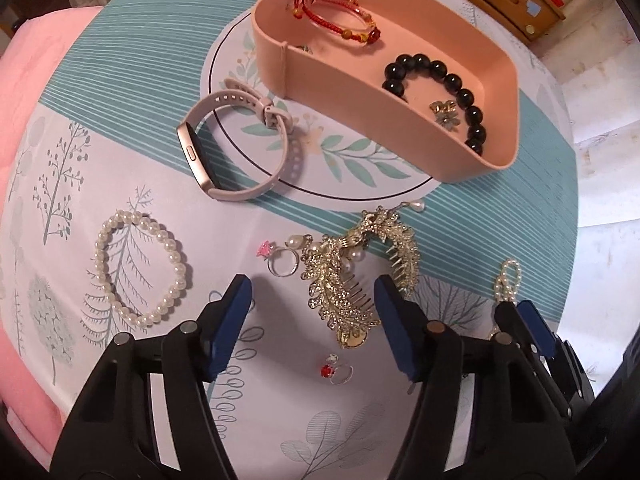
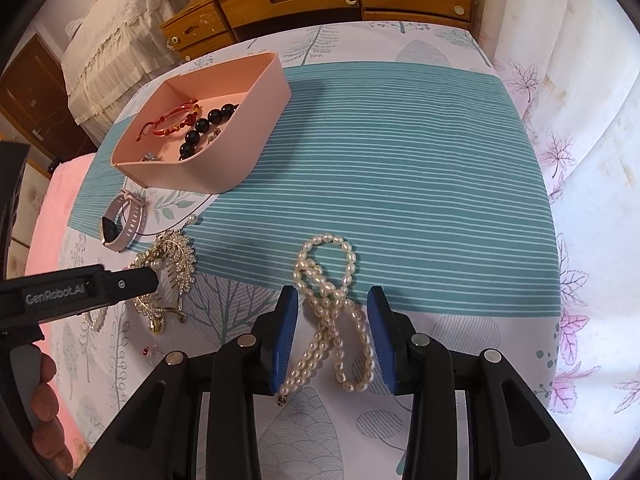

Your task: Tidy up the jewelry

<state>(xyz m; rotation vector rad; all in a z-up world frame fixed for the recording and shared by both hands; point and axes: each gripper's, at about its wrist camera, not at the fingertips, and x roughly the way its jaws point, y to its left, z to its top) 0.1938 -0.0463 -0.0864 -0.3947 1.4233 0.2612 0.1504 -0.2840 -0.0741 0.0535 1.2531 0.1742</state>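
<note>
My left gripper point(image 1: 314, 300) points down over the bedspread point(image 1: 120, 128) with its blue pads apart and nothing pinched; the gold rhinestone hair comb point(image 1: 352, 276) lies between them, untouched as far as I can see, with a red-stone ring point(image 1: 336, 372) just below it and a pink-flower ring point(image 1: 280, 260) beside it. My right gripper point(image 2: 332, 336) straddles the pearl necklace point(image 2: 332, 312), pads partly apart, not pressing the strand. The only readable writing is "GenRobot.AI" on my left tool's black arm in the right view. The pink tray point(image 1: 360, 128) already holds a red cord bracelet point(image 1: 340, 20), a black bead bracelet point(image 1: 448, 88) and a flower brooch point(image 1: 444, 114). The fitness band point(image 1: 236, 148) and the pearl bracelet point(image 1: 140, 272) lie on the cloth.
</note>
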